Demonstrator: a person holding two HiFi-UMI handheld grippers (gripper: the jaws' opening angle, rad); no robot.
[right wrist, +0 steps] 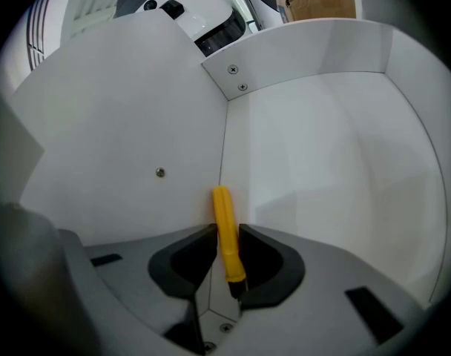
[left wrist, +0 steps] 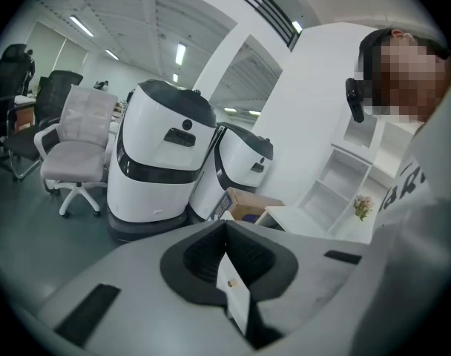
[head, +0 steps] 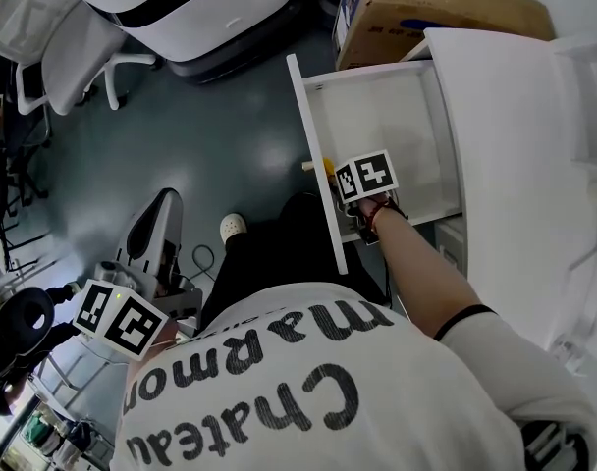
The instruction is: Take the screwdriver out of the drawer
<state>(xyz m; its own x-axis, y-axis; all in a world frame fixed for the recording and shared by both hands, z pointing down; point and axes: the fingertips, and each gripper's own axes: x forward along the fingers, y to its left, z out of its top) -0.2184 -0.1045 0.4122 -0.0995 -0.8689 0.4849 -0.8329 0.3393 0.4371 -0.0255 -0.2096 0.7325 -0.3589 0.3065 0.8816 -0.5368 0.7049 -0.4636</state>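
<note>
Here, the drawer (head: 382, 106) stands pulled out from a white cabinet (head: 515, 155). The screwdriver (right wrist: 225, 228) lies on the drawer's floor, its yellow handle along the seam where the floor meets the front wall. The right gripper (right wrist: 226, 236) points steeply down at that seam. Its two dark pads (right wrist: 266, 262) are clamped on the handle from either side, and the handle's rounded end projects past them. In the head view its marker cube (head: 367, 177) sits just inside the front wall, with a sliver of yellow showing beside it. The left gripper (left wrist: 225, 225) is held well apart from the drawer, at the person's left side over the grey floor (head: 210, 135). Its jaws are together, tip against tip. Beyond it stand two white machines (left wrist: 162, 162), a chair (left wrist: 77, 143) and a cardboard box (left wrist: 248, 205).
</note>
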